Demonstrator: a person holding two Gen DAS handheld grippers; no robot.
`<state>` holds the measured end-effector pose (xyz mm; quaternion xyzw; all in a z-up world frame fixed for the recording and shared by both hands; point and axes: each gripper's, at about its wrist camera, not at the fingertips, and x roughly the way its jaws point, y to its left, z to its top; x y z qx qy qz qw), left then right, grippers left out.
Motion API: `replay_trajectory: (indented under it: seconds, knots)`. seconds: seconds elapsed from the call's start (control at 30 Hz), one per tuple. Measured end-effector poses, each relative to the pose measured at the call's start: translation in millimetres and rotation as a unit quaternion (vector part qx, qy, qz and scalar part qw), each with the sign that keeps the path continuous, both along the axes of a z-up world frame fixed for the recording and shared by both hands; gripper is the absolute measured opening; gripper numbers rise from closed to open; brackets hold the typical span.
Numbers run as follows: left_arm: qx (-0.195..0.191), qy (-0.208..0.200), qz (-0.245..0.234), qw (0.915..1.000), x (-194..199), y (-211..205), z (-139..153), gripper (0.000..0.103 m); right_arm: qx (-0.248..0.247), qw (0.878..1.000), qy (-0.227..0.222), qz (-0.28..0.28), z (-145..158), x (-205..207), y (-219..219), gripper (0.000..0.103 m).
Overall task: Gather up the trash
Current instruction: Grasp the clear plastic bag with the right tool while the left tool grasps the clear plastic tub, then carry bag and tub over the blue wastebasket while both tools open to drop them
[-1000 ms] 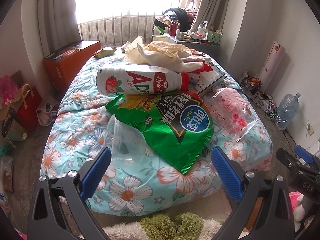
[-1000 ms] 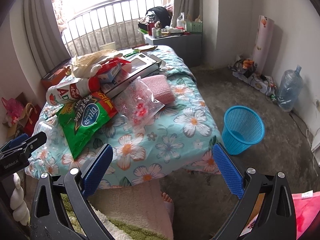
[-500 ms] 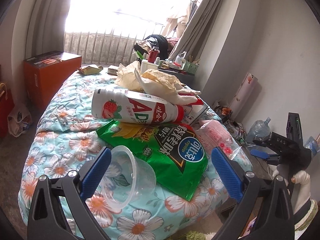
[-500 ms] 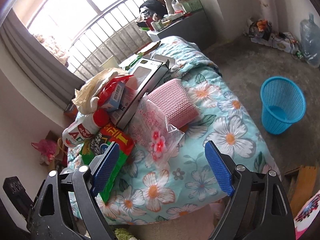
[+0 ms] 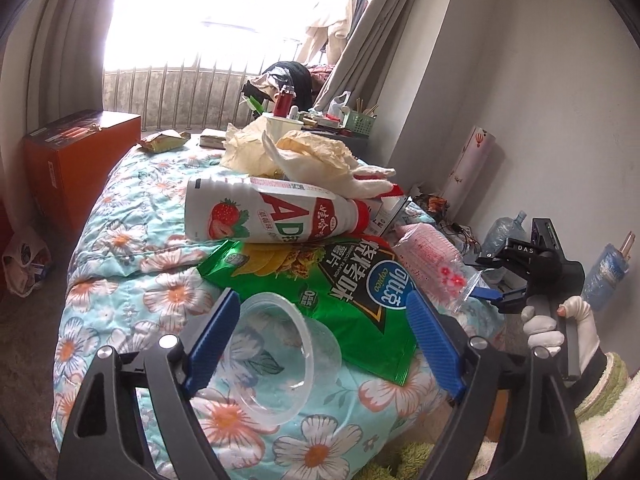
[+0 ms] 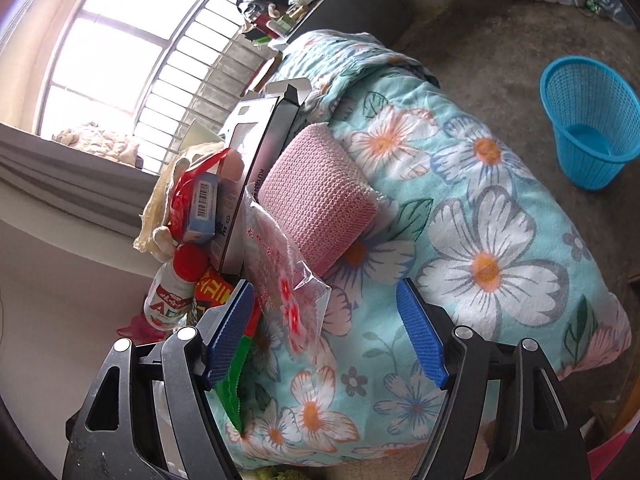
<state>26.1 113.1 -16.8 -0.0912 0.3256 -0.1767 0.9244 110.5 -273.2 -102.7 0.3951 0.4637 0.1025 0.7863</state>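
Left tongs (image 5: 320, 344) closing – clear cup (image 5: 280, 360) on its side between the jaws, mouth toward us, pads not touching yet. Right tongs (image 6: 326, 336) closing over the clear printed bag (image 6: 288, 280) near their left pad – nothing gripped, blue basket (image 6: 588, 120) sits on the floor far right.

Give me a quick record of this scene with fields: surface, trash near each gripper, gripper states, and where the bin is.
surface: bed with floral quilt
left gripper: jaws closing around clear plastic cup lying on its side, pads not yet pressing
right gripper: jaws closing, clear plastic bag between them, not yet gripped
other trash: green snack bag; strawberry drink bottle on its side; crumpled paper
bin: blue basket on the floor beside the bed
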Motion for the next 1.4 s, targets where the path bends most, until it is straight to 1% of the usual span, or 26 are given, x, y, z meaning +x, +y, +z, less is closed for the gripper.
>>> replay_trajectory:
  seconds: [0.07,0.1,0.17,0.2,0.23,0.27,0.3,0.33,0.4,0.43,0.47,0.5,0.53,0.57,0.6,0.67,0.77,0.87,0.97,1.07,1.17,1.27,1.3,1.4]
  knots:
    - [-0.001,0.033,0.002,0.9994,2,6,-11,0.07,0.016,1.0,0.0,-0.001,-4,1,-3,0.07]
    - [-0.008,0.048,0.003,0.9988,3,8,-15,0.068,0.024,1.0,-0.002,-0.001,-4,0,-4,0.07]
    - [-0.025,0.069,0.005,0.9973,3,13,-23,0.059,0.04,0.999,-0.004,0.001,-5,-1,-6,0.07]
    - [-0.028,0.073,0.005,0.997,2,14,-25,0.056,0.049,0.999,-0.003,0.002,-6,-2,-6,0.069]
    - [-0.027,0.074,0.004,0.9969,3,14,-28,0.051,0.059,0.998,-0.003,0.004,-7,-3,-6,0.068]
    - [-0.026,0.075,0.003,0.9968,2,13,-30,0.044,0.065,0.998,-0.002,0.004,-8,-4,-5,0.065]
    - [-0.027,0.077,0.0,0.9966,2,13,-31,0.04,0.068,0.998,-0.001,0.005,-9,-5,-4,0.061]
    - [-0.03,0.078,-0.004,0.9965,1,13,-32,0.033,0.07,0.998,-0.001,0.007,-10,-5,-3,0.059]
    - [-0.033,0.072,-0.008,0.9968,-1,12,-29,0.024,0.068,0.998,-0.001,0.007,-13,-5,0,0.049]
    - [-0.032,0.067,-0.012,0.9972,-3,11,-28,0.017,0.069,0.998,-0.001,0.007,-14,-6,0,0.045]
    - [-0.029,0.061,-0.014,0.9976,-4,10,-25,0.013,0.072,0.997,-0.002,0.007,-16,-6,1,0.038]
    - [-0.026,0.055,-0.014,0.998,-6,9,-24,0.012,0.076,0.997,-0.002,0.008,-18,-7,1,0.029]
    - [-0.025,0.053,-0.015,0.9982,-8,9,-23,0.008,0.08,0.997,0.0,0.01,-19,-8,1,0.024]
    - [-0.027,0.051,-0.015,0.9982,-9,9,-22,0.005,0.084,0.996,0.001,0.013,-20,-9,2,0.015]
    - [-0.027,0.048,-0.012,0.9984,-11,9,-20,0.005,0.085,0.996,0.001,0.013,-20,-11,3,0.01]
    - [-0.034,0.043,-0.01,0.9984,-14,12,-16,0.005,0.084,0.996,-0.006,0.016,-16,-16,4,0.007]
    - [-0.033,0.032,-0.005,0.9989,-20,13,-5,0.005,0.077,0.997,-0.022,0.022,-6,-24,7,0.004]
    - [-0.031,0.019,-0.011,0.9993,-25,10,9,0.005,0.076,0.996,-0.04,0.028,4,-35,4,0.003]
    - [-0.037,-0.005,-0.033,0.9988,-26,-2,29,0.005,0.08,0.995,-0.064,0.024,16,-48,-7,0.003]
    - [-0.042,-0.035,-0.072,0.9959,-19,-25,52,0.005,0.08,0.992,-0.095,0.008,32,-64,-28,0.003]
    - [-0.054,-0.05,-0.128,0.989,-1,-62,76,0.005,0.06,0.99,-0.123,-0.025,47,-80,-59,0.003]
    - [-0.055,-0.053,-0.189,0.9791,28,-115,97,0.005,0.032,0.987,-0.139,-0.074,57,-96,-99,0.003]
    - [-0.056,-0.049,-0.208,0.9752,39,-134,102,0.005,0.025,0.986,-0.136,-0.092,58,-99,-112,0.003]
    - [-0.056,-0.027,-0.274,0.9596,77,-205,113,0.005,-0.011,0.981,-0.116,-0.153,57,-102,-152,0.003]
